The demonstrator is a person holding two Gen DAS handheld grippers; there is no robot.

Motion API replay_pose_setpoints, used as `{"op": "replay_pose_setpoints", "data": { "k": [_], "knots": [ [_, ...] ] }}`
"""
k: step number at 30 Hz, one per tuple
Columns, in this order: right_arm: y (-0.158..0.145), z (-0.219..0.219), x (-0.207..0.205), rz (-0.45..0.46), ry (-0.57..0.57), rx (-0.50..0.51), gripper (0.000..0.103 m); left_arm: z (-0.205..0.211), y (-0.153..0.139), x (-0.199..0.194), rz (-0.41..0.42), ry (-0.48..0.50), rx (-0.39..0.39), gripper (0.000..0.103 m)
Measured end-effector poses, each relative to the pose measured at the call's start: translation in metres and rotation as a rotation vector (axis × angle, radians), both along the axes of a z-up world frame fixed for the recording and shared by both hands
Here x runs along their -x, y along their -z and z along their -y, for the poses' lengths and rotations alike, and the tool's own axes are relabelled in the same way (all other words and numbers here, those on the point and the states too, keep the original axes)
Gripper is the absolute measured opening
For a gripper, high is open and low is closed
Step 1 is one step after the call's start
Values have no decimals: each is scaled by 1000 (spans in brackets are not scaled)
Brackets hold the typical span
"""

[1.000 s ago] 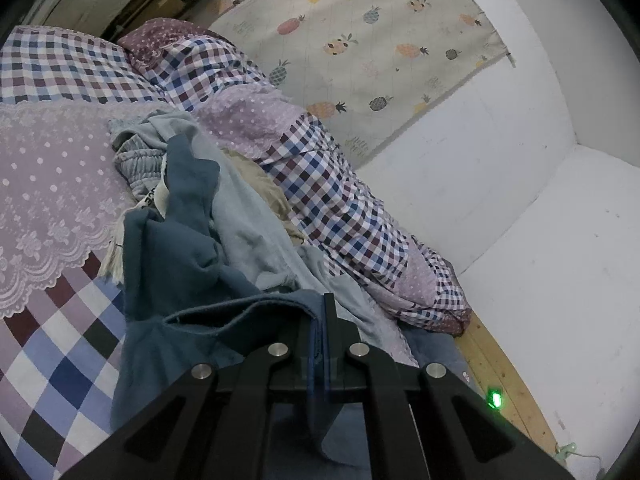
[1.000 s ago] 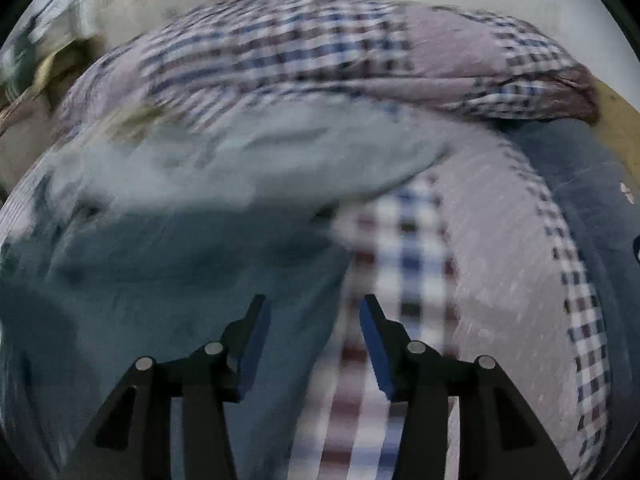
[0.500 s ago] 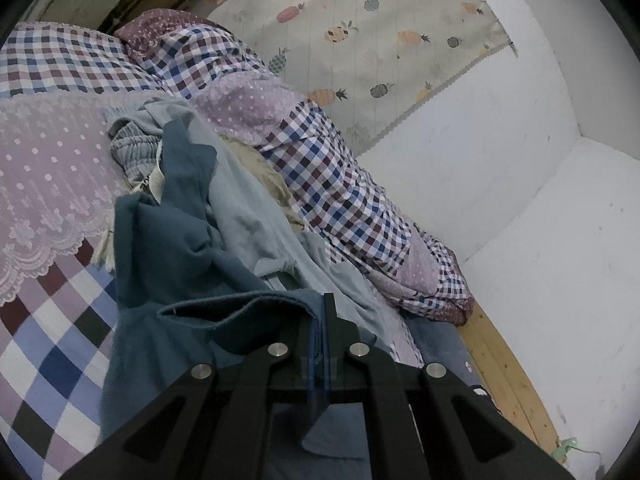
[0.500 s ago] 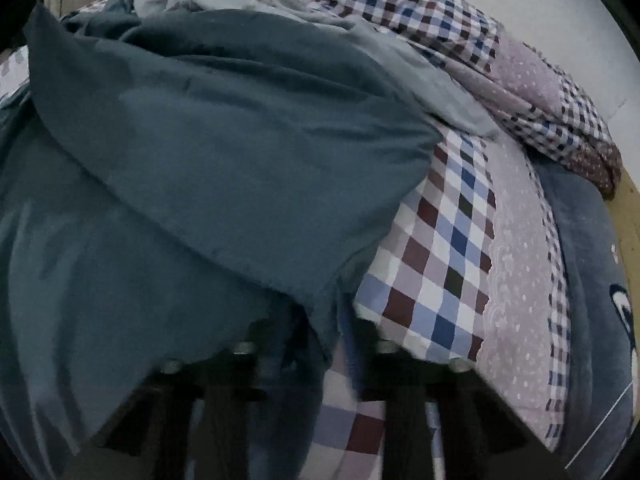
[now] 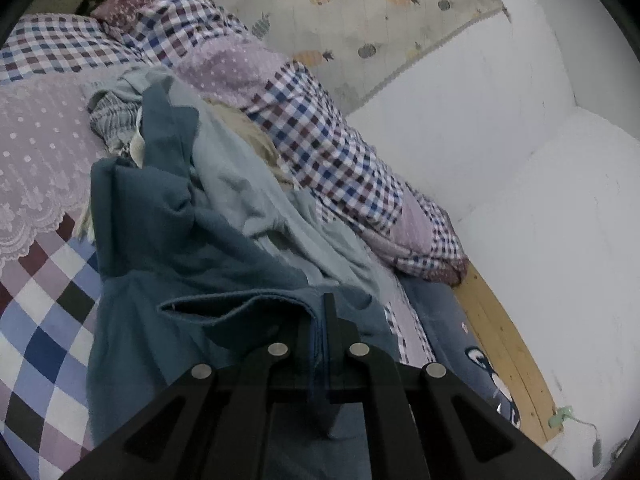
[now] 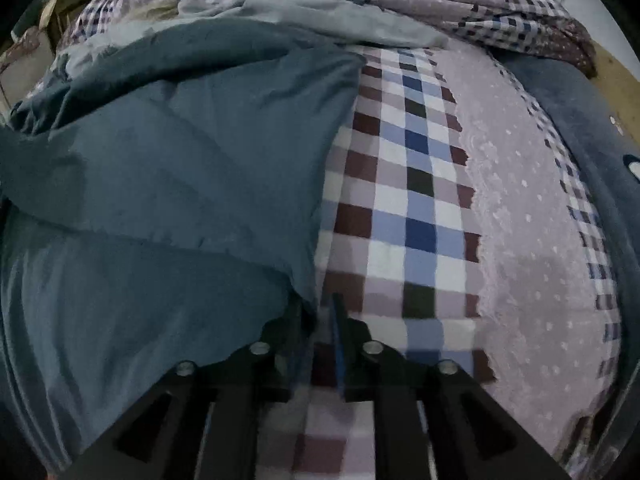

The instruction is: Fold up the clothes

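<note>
1. Left gripper (image 5: 320,316): fingers pressed together, pinching a hemmed edge of the dark blue garment (image 5: 168,240); the cloth runs between the two pads.
2. Right gripper (image 6: 320,312): fingers drawn close, pinching a lower corner of the same dark blue garment (image 6: 168,168), which hangs over the left finger.
3. Dark blue garment: lies rumpled on the checked bedspread (image 6: 404,208), its free edge folded over itself.
4. Light blue garment (image 5: 256,196): lies crumpled just behind the dark one, touching it.
5. Striped grey garment (image 5: 112,120): lies bunched at the far end of the pile.
6. Checked quilt (image 5: 320,136): heaped along the white wall (image 5: 500,128), beside the clothes.
7. Wooden bed edge (image 5: 504,344): runs between the bedding and the wall.
</note>
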State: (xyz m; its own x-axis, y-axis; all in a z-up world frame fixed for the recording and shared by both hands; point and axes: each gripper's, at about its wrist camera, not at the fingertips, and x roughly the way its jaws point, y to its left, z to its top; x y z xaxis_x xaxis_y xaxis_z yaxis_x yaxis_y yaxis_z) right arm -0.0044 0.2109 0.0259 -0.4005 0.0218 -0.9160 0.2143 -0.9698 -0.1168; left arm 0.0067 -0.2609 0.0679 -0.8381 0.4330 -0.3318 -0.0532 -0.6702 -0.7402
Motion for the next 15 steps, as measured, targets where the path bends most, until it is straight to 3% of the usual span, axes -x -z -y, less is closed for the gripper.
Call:
{"op": "replay_pose_setpoints", "data": {
  "k": [1,3,5,7,12,15],
  "knots": [
    [-8,1,-3,5,-13,-4,24,0,0,-1,6,15,4,1],
    [-26,5,-8,4,-39,-1,38,-1,1,-2,17,44,11,1],
    [-53,17,-11,-43,-69,40,46,-3,1,-4,30,68,31,1],
    [-76,37,-6,-88,-109,80,49,-6,6,-6,64,91,50,1],
    [-108,124,33,-163,-299,126,53,-18,38,4,292,145,173,1],
    [-106,183,49,-158,-404,130,53,-16,58,6,395,162,179,1]
  ]
}}
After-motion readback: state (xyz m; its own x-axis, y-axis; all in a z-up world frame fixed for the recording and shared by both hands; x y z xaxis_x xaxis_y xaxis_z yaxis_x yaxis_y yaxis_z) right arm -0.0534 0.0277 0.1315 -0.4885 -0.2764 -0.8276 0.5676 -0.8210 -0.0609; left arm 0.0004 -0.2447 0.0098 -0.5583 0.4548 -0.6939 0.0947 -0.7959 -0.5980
